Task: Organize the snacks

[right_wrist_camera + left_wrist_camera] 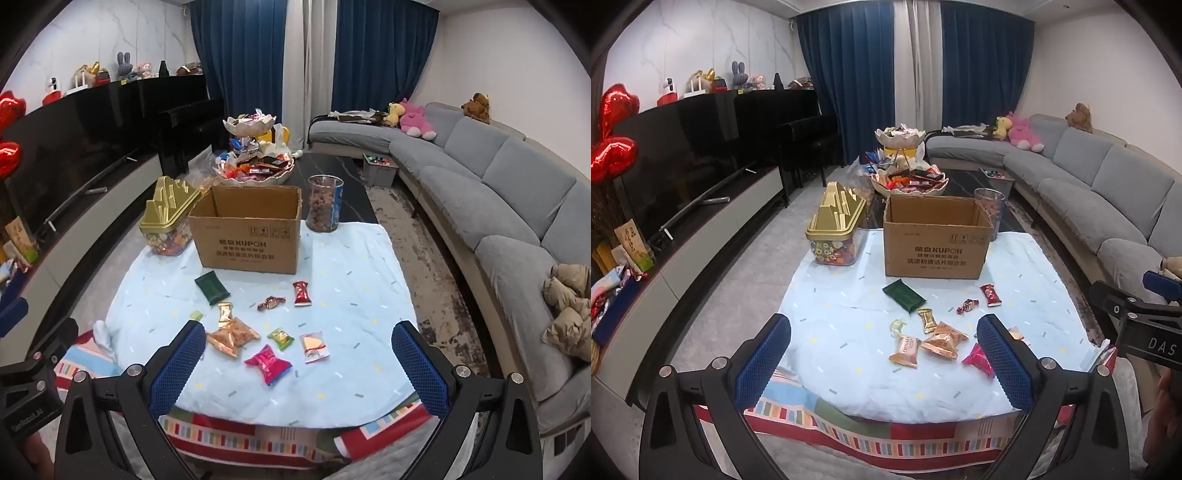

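Note:
An open cardboard box (934, 240) (249, 236) stands at the back of a pale blue cloth (849, 369) (351, 280). In front of it lie several wrapped snacks: a dark green packet (903, 295) (212, 287), a red bar (990, 294) (301, 292), a twisted candy (967, 305) (271, 302), a gold sachet (927, 319) (224, 314), an orange bag (943, 340) (232, 336), a pink packet (979, 359) (269, 363). My left gripper (882, 336) and right gripper (299, 341) hover open above the near snacks, nothing between the fingers.
A gold-lidded candy tub (836, 232) (166, 225) sits left of the box, a clear jar of nuts (325, 203) behind it on the right. Tiered snack bowls (908, 182) stand further back. A TV cabinet (701, 229) runs on the left, a grey sofa (498, 206) on the right.

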The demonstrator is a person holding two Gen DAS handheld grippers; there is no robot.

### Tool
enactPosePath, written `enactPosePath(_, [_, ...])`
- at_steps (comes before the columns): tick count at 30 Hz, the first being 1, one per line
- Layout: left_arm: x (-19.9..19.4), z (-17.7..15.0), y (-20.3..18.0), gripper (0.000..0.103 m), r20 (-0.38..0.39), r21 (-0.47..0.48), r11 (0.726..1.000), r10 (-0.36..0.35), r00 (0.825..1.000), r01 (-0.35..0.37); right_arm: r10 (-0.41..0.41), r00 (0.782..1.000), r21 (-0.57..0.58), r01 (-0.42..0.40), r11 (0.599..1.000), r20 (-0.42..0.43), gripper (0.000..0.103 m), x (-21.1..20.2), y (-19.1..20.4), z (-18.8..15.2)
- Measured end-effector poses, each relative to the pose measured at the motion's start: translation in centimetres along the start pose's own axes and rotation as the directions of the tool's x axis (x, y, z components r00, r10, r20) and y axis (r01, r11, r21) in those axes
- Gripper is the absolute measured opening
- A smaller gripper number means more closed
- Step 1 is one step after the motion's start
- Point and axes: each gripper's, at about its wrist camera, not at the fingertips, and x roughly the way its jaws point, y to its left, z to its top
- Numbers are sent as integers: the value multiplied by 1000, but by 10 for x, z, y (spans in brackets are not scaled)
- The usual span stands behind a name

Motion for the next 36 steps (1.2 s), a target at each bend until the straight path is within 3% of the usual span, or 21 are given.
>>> enactPosePath(36, [-7, 5, -1, 103, -9, -10, 1000, -27, 1000, 27, -6, 1000, 2, 6, 1000, 22, 102, -8, -5, 4])
